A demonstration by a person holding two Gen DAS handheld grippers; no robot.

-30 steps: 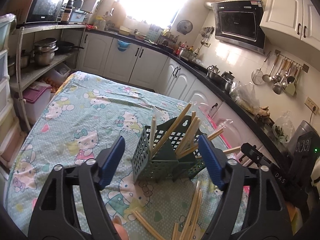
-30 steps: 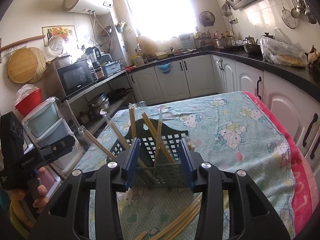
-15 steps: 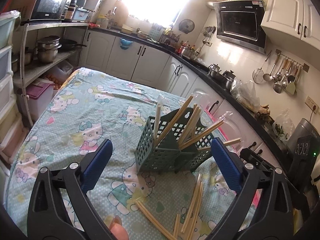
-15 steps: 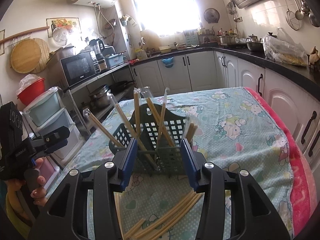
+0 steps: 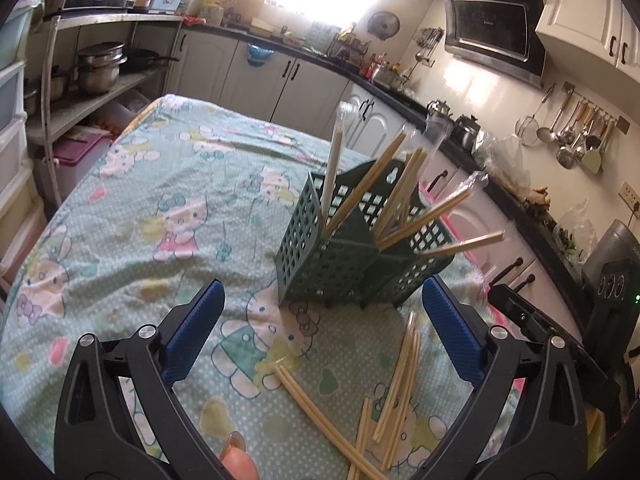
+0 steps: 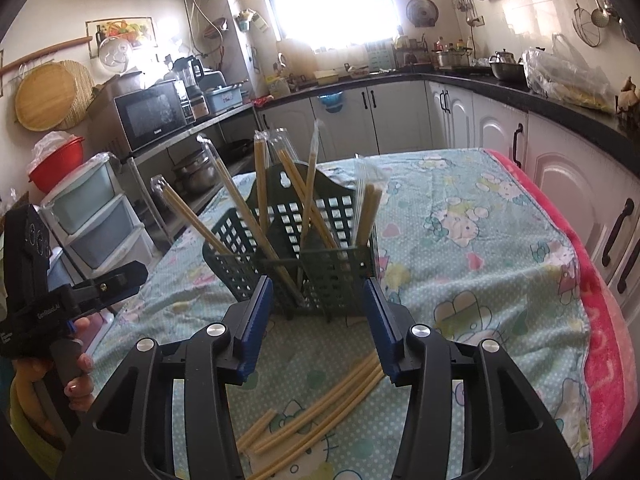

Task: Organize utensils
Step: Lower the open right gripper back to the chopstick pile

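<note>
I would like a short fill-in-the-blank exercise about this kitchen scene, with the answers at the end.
1. The chopsticks in the holder lean at angles; the holder's colour is dark ____.
2. Loose chopsticks lie on the ____ in front of the holder.
3. The left gripper and right gripper have jaws that are ____ and hold nothing.

Answers: green; tablecloth; open

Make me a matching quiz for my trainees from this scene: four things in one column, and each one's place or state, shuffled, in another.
1. utensil basket
2. loose chopsticks
3. left gripper
4. microwave

A. on a shelf
B. open, holding nothing
C. flat on the tablecloth
D. upright, holding wrapped chopsticks

Pairs: 1-D, 2-C, 3-B, 4-A
</note>
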